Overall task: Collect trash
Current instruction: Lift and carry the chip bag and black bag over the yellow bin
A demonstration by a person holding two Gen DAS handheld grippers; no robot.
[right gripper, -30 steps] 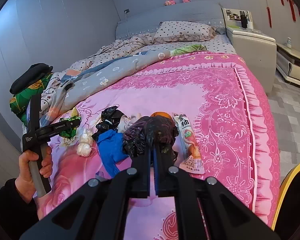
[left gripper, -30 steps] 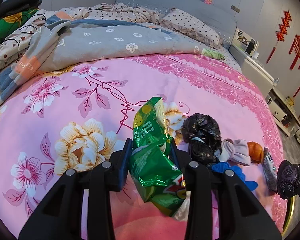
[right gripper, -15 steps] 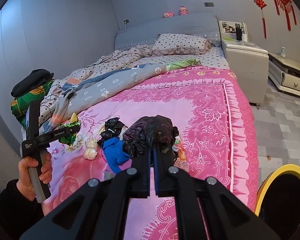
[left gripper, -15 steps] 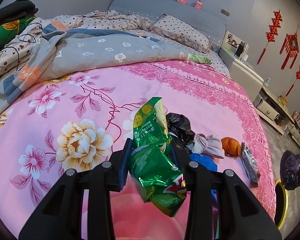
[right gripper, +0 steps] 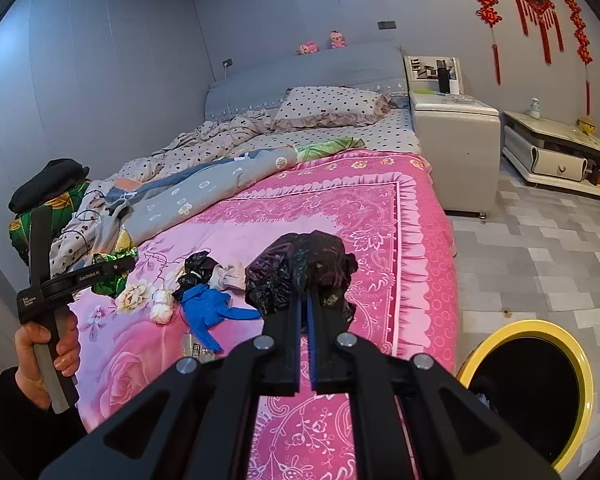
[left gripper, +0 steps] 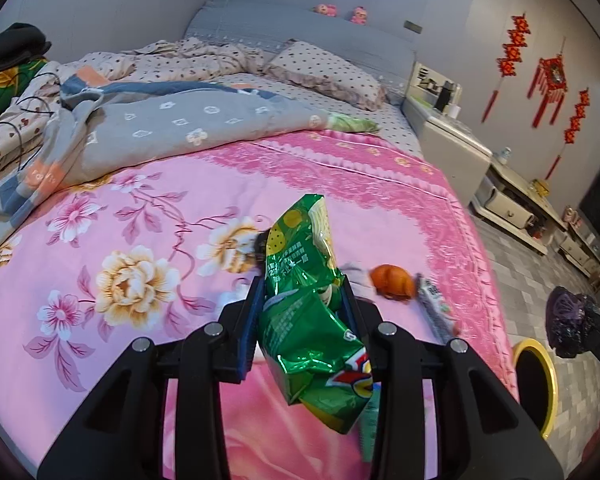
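Green chip bag point(left gripper: 308, 320), print unreadable, stayed clamped in the left gripper point(left gripper: 302, 292); crumpled black plastic bag point(right gripper: 300, 276) stayed pinched by the right gripper point(right gripper: 304, 300). Both had lifted, revealing a yellow-rimmed bin point(right gripper: 580, 364).

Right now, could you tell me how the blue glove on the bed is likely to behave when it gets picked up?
The blue glove lies flat and crumpled with splayed fingers, so it will probably hang limp. It looks thin, likely very light. Its smooth surface might slip from a shallow pinch.

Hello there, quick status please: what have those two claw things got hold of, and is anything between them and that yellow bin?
Left gripper shut on green chip bag. Right gripper shut on black plastic bag. Yellow bin open on floor, path looks clear. More litter on bed.
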